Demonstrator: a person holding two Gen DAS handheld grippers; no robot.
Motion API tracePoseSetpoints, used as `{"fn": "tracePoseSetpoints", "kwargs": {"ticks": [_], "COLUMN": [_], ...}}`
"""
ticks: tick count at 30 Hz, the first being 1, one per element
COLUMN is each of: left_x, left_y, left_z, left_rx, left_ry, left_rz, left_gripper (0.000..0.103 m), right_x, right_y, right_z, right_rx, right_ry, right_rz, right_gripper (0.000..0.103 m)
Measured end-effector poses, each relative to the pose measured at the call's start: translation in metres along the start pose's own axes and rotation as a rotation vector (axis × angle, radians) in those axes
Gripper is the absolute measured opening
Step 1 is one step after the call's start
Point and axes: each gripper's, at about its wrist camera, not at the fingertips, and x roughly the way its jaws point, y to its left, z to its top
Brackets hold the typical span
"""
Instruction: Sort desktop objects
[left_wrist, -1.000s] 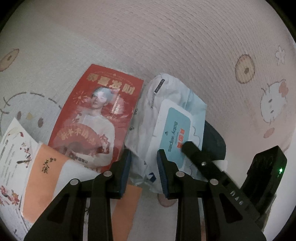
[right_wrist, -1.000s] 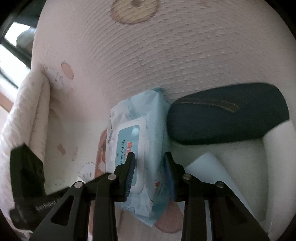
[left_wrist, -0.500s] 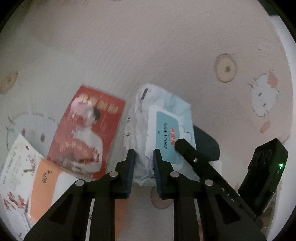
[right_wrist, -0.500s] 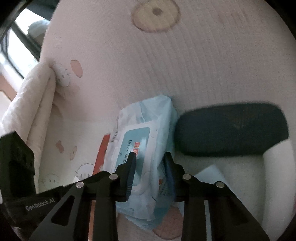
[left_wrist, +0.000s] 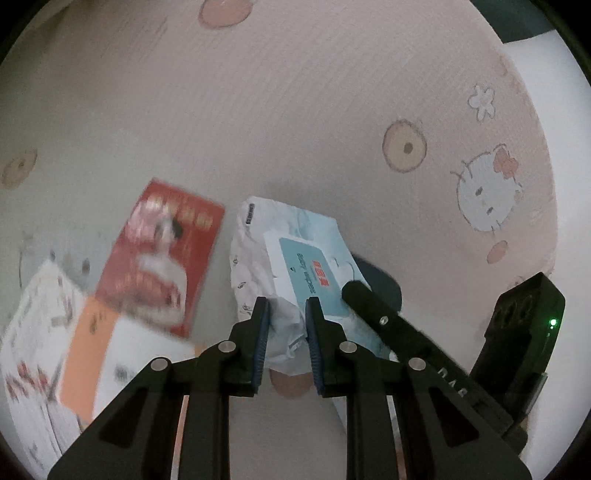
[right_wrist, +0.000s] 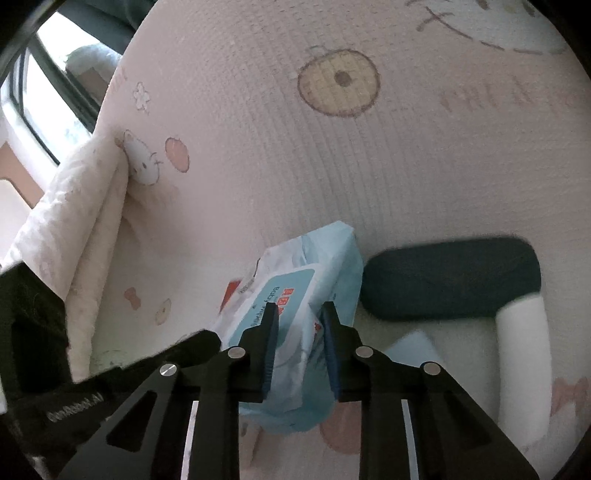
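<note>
A pale blue pack of baby wipes (left_wrist: 295, 258) is held off the pink cartoon-print cloth (left_wrist: 295, 110) by both grippers. My left gripper (left_wrist: 286, 317) is shut on its crumpled white end. My right gripper (right_wrist: 300, 325) is shut on the pack's (right_wrist: 306, 280) other end, and its black finger (left_wrist: 373, 306) shows lying over the pack in the left wrist view. The left gripper's body (right_wrist: 74, 369) shows at the left of the right wrist view.
A red leaflet (left_wrist: 162, 254) and an orange-and-white leaflet (left_wrist: 85, 347) lie left of the pack. A dark blue case (right_wrist: 450, 277) lies right of it, beside a white roll (right_wrist: 524, 362) and a pale blue sheet (right_wrist: 413, 347). A folded cloth edge (right_wrist: 74, 206) is far left.
Both grippers have risen with the wipes pack held between them; the leaflets and the dark case now lie farther below. The left jaws closed tighter on the pack's end.
</note>
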Motion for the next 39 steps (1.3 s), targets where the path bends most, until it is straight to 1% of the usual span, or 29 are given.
{"fn": "tracePoseSetpoints", "kwargs": {"ticks": [3,5,7,10,12,15,17,21,24,27,29,31,33,35,37,39], "left_x": [-0.002,-0.007,-0.013,-0.015,-0.015,-0.015,-0.018,-0.027,-0.032,-0.038,-0.040,-0.039,-0.038,-0.037,-0.036,-0.036], "left_y": [0.007,0.008,0.006,0.005,0.006,0.013,0.017,0.020,0.028,0.036,0.040,0.044,0.045,0.043,0.040,0.038], "left_z": [-0.021,-0.032,-0.045,-0.063,-0.075,-0.089,-0.096,-0.111,-0.125,-0.141,-0.146,-0.149,-0.149,-0.149,-0.150,-0.151], "left_rx": [-0.029,-0.032,-0.026,-0.052,-0.046,-0.087,-0.095,-0.067,-0.087,-0.091,-0.083,-0.082,-0.080,-0.062,-0.013,0.014], "left_ry": [0.041,0.045,0.059,0.090,0.107,0.138,0.136,0.128,0.139,0.131,0.132,0.143,0.138,0.136,0.134,0.137], "left_rz": [-0.024,-0.029,-0.034,-0.046,-0.041,-0.061,-0.076,-0.070,-0.085,-0.079,-0.067,-0.061,-0.064,-0.051,-0.027,-0.022], "left_gripper": [0.022,0.022,0.022,0.022,0.022,0.022,0.021,0.021,0.021,0.021,0.021,0.021,0.021,0.021,0.021,0.021], "right_x": [-0.009,-0.014,-0.023,-0.037,-0.045,-0.053,-0.058,-0.068,-0.076,-0.081,-0.080,-0.074,-0.077,-0.078,-0.078,-0.078], "right_y": [0.006,0.009,0.010,0.013,0.013,0.013,0.013,0.018,0.020,0.016,0.011,0.002,-0.001,0.000,-0.001,-0.001], "right_z": [-0.013,-0.023,-0.033,-0.049,-0.060,-0.074,-0.079,-0.097,-0.111,-0.129,-0.142,-0.155,-0.163,-0.162,-0.159,-0.157], "right_rx": [-0.021,-0.031,-0.038,-0.016,-0.037,-0.055,-0.050,-0.077,-0.071,-0.056,-0.056,-0.030,-0.036,-0.053,-0.044,-0.043], "right_ry": [0.023,0.036,0.039,0.041,0.048,0.060,0.058,0.071,0.081,0.119,0.149,0.197,0.177,0.186,0.192,0.195], "right_rz": [-0.030,-0.047,-0.056,-0.088,-0.110,-0.120,-0.111,-0.127,-0.135,-0.130,-0.125,-0.121,-0.108,-0.101,-0.092,-0.089], "right_gripper": [0.020,0.020,0.020,0.020,0.020,0.020,0.020,0.020,0.020,0.020,0.020,0.020,0.020,0.019,0.019,0.019]}}
